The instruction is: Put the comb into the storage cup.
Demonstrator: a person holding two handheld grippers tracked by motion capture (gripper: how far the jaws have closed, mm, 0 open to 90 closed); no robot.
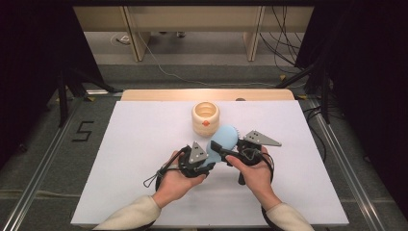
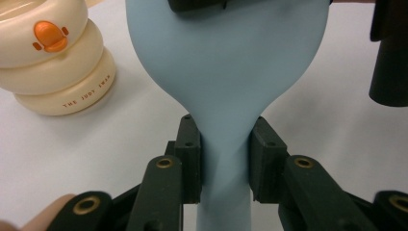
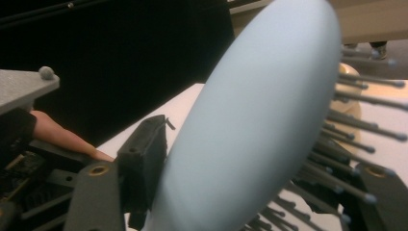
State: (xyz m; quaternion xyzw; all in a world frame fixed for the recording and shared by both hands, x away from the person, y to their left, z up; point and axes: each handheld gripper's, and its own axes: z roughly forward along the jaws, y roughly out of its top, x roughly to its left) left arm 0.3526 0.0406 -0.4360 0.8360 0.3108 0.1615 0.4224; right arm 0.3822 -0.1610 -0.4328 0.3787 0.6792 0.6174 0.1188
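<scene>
Pale blue hairbrush (image 1: 223,140) clamped by both grippers, just in front of the cream duck-faced pot (image 1: 205,117).

Left gripper (image 2: 225,161) closed on the narrow handle; right gripper (image 3: 250,183) around the oval, grey-bristled head, one pad against its smooth back.

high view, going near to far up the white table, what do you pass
person's left hand → left gripper clamped on the handle of the light blue plastic hairbrush → cream ringed duck-face container → wooden table edge
</scene>
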